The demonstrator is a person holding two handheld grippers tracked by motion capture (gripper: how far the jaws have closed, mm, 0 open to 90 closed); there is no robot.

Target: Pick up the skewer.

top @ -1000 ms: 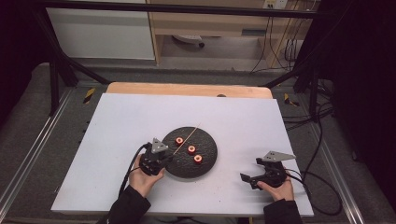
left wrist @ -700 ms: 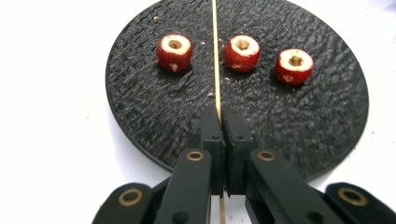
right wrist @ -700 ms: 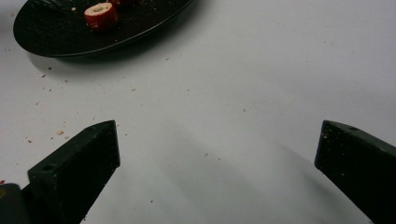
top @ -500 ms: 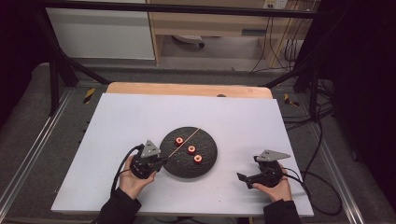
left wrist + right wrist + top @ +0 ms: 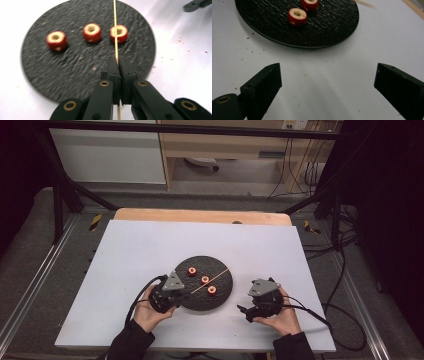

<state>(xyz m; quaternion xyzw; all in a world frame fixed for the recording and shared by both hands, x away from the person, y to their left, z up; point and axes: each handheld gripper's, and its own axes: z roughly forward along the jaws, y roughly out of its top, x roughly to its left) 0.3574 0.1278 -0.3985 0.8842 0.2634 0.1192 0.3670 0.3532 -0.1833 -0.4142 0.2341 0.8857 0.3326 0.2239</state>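
Left gripper (image 5: 167,296) clamped on skewer (image 5: 210,281), lying over dark plate (image 5: 192,301): keep it level. Three red fruit rings (image 5: 205,279) mid-plate. Right gripper (image 5: 248,310), jaws wide, just closing slightly, empty: bring it to near-right ring.

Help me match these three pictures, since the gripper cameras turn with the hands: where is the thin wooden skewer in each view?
High view: the wooden skewer slants across the black round plate, up from the left gripper.
Left gripper view: it runs straight up the middle from the shut jaws, past the right-hand red ring.
Right gripper view: a blurred tip shows at the top edge, right of centre.
Shared landmark: the black round plate.
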